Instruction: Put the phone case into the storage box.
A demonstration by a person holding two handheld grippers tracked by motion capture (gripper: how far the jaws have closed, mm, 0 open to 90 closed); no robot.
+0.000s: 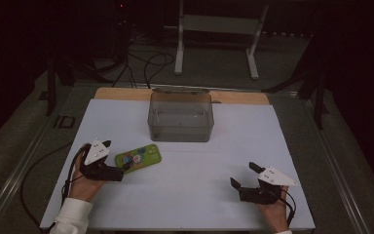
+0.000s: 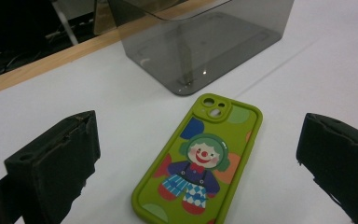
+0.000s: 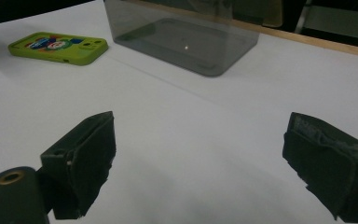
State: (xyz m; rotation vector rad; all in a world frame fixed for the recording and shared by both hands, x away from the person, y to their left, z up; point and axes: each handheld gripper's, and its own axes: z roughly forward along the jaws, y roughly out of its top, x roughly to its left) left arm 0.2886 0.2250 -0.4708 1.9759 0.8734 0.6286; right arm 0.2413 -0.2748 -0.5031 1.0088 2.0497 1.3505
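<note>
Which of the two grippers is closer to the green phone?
The left gripper: its open fingers straddle the phone, while the right gripper sits far across the table.

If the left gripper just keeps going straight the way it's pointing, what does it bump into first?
Most likely the green phone. It lies flat on the white table, right between the left gripper's open jaws. Beyond it stands the smoky plastic box, which would come next, though depth is hard to judge.

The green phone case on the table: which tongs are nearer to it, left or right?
Left. The left tongs are open right beside the green phone case, which lies between their jaws in the left gripper view. The right tongs are open far across the white table.
</note>
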